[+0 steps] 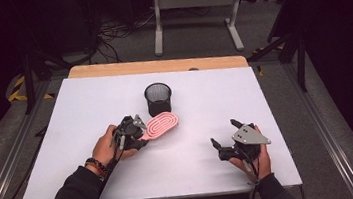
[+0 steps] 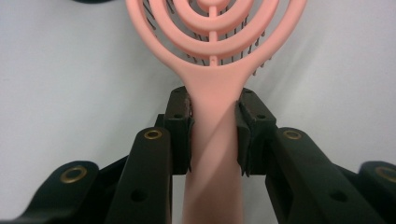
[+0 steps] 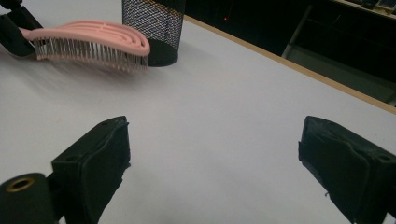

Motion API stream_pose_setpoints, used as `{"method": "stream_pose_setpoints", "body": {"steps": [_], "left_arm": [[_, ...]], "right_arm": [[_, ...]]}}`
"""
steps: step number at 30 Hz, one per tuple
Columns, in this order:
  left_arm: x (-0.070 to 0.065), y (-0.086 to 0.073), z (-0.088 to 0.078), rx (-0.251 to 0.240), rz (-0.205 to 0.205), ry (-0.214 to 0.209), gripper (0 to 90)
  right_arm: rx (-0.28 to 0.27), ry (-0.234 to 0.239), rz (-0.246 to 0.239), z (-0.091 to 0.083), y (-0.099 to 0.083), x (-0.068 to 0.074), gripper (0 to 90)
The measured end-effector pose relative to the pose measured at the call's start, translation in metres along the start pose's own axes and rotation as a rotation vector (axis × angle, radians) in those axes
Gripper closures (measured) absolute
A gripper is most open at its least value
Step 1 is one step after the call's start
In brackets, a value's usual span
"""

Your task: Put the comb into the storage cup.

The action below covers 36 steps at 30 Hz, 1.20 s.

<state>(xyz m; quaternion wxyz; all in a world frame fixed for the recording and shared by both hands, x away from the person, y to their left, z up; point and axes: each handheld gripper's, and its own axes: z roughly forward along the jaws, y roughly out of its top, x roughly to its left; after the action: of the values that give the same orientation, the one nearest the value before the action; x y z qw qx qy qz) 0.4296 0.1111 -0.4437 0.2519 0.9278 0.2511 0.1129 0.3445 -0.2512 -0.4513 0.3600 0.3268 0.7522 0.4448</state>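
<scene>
While the person's two forearms rest at the near edge of the white bench (image 1: pixel 70 157), the left tongs (image 1: pixel 143 135) are closed on the handle of a pink hairbrush (image 1: pixel 162 123), with one pad pressing each side of it. Its oval head points away from the hand, toward a black mesh cup (image 1: pixel 158 98) standing just behind it. From the right gripper view, the brush (image 3: pixel 93 39) is held with bristles downward, close over the bench. The right tongs (image 1: pixel 224 137) stand wide open and empty, well apart from the brush.
</scene>
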Motion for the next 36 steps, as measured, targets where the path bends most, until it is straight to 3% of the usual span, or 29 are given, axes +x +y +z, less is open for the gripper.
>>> {"method": "stream_pose_setpoints", "body": {"steps": [2,4,11,14,18,19,20,26,31,36], "left_arm": [[-0.001,-0.002,-0.002,-0.013,-0.001,0.015,69.6],[-0.005,-0.007,-0.006,-0.069,0.003,0.041,69.6],[-0.012,-0.017,-0.011,-0.150,0.015,0.058,69.6],[-0.011,-0.018,-0.017,-0.185,0.024,0.066,69.6],[-0.009,-0.023,-0.026,-0.260,0.013,0.077,69.6],[-0.009,-0.023,-0.026,-0.260,0.013,0.077,69.6],[-0.008,-0.024,-0.032,-0.291,0.005,0.093,69.6],[-0.003,-0.027,-0.050,-0.375,-0.018,0.101,69.6],[-0.003,-0.030,-0.059,-0.426,0.004,0.144,69.6],[0.000,-0.033,-0.065,-0.470,-0.007,0.162,69.6]], "right_arm": [[0.001,0.000,-0.001,0.000,0.000,0.000,9.5],[-0.004,0.002,0.003,0.000,0.000,0.000,9.5],[-0.011,-0.003,-0.001,0.000,0.000,0.000,9.4],[-0.014,-0.005,0.005,0.001,0.000,0.000,9.4],[-0.014,-0.008,0.002,0.000,0.000,0.000,9.3],[-0.014,-0.008,0.002,0.000,0.000,0.000,9.3],[-0.021,-0.013,0.009,0.000,0.001,0.000,9.3],[-0.028,-0.020,0.029,0.000,0.001,-0.004,9.2],[-0.026,-0.028,0.009,-0.001,0.002,-0.002,9.2],[-0.032,-0.024,-0.008,0.001,0.003,0.000,9.3]]}}
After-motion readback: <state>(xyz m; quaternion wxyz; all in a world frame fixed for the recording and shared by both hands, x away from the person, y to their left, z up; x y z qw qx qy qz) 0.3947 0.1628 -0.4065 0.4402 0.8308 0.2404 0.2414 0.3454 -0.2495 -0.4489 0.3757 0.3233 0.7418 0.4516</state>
